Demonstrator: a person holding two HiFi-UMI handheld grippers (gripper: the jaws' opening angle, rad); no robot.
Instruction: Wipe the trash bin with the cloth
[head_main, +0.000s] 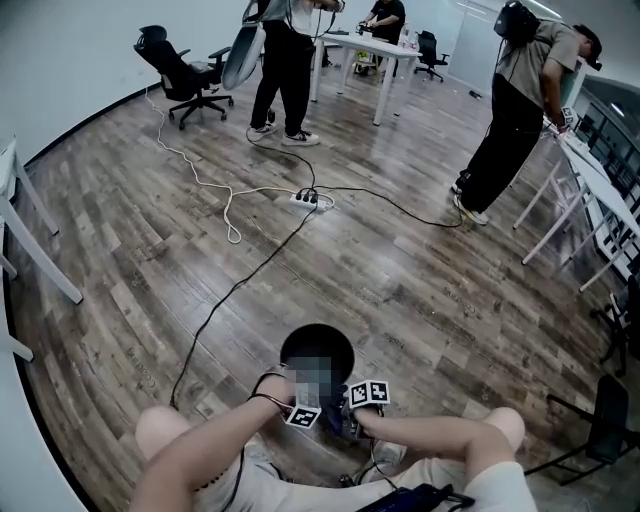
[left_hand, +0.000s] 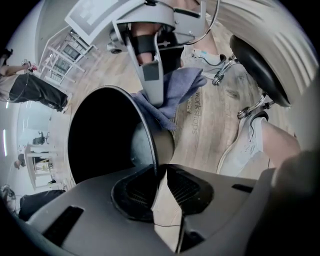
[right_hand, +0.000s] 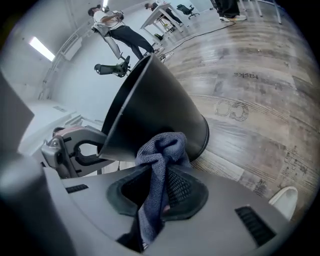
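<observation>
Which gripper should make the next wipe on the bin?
Right: the right gripper holds the cloth at the trash bin's outer wall; the left gripper is clamped on its rim.

Open office or lab-type workroom. Power strip is lying mid wood-look floor, cables trailing from it. Beyond the strip, a black office chair and white tables are standing, with people working.

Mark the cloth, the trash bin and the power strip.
cloth (right_hand: 162, 150): right gripper view, bunched upper end.
trash bin (right_hand: 150, 110): right gripper view, outer wall.
power strip (head_main: 312, 199): head view, its middle.
</observation>
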